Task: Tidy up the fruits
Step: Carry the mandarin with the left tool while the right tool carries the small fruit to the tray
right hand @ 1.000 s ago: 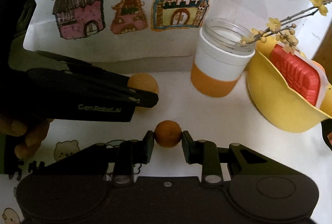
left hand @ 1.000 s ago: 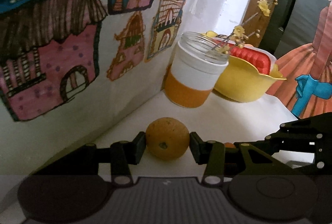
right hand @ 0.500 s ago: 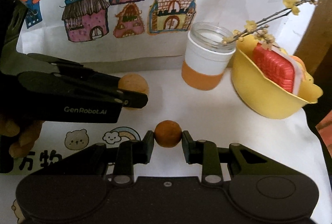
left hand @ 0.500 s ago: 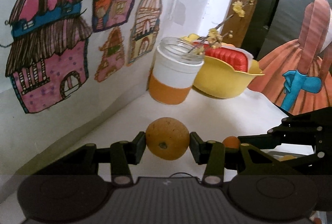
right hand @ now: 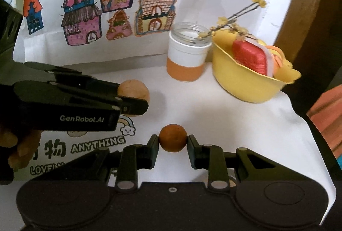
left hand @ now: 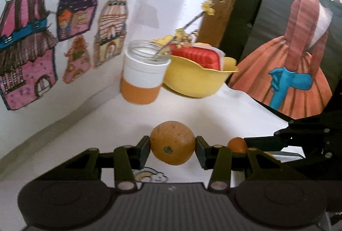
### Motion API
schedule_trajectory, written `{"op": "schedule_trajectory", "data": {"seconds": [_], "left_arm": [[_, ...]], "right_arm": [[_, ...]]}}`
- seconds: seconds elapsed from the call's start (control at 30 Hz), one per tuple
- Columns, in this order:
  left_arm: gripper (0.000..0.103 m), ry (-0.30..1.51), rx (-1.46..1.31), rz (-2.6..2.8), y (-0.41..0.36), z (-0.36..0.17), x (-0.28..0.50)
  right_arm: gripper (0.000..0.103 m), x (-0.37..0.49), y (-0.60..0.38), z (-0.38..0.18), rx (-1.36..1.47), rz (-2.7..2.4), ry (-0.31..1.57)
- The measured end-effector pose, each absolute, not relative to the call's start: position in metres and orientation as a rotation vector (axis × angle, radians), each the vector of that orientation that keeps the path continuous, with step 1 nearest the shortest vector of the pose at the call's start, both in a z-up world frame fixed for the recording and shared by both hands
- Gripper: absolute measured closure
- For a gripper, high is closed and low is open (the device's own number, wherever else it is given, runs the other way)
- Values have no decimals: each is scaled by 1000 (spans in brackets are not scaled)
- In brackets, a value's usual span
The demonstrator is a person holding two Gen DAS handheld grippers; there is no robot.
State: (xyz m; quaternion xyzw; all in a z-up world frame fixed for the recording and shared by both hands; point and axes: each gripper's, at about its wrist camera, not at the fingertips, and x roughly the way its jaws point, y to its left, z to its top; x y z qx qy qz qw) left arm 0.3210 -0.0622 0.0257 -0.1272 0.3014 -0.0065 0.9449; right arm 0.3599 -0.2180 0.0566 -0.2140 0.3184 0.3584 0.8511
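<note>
Two grippers reach forward side by side above the white surface [right hand: 245, 124]: the left gripper [left hand: 172, 148] clenches a large orange [left hand: 172, 145], the right gripper [right hand: 173, 141] clenches a small orange [right hand: 173, 140]. Farther off, against the wall with house drawings [right hand: 96, 17], stand a glass jar [right hand: 188, 55] and, touching its right side, a tilted yellow bowl [right hand: 245, 81] holding a red pack [right hand: 250, 58].

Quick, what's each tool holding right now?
Left tool: closed on the big orange.
Right tool: closed on the small orange.
</note>
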Motion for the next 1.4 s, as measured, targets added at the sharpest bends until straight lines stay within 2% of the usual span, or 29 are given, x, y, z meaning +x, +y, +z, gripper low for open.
{"op": "schedule_trajectory", "data": {"seconds": [1.4], "left_arm": [[54, 620, -163, -203, -190, 42, 291]], "right_arm": [[72, 306, -366, 70, -335, 514, 686]]}}
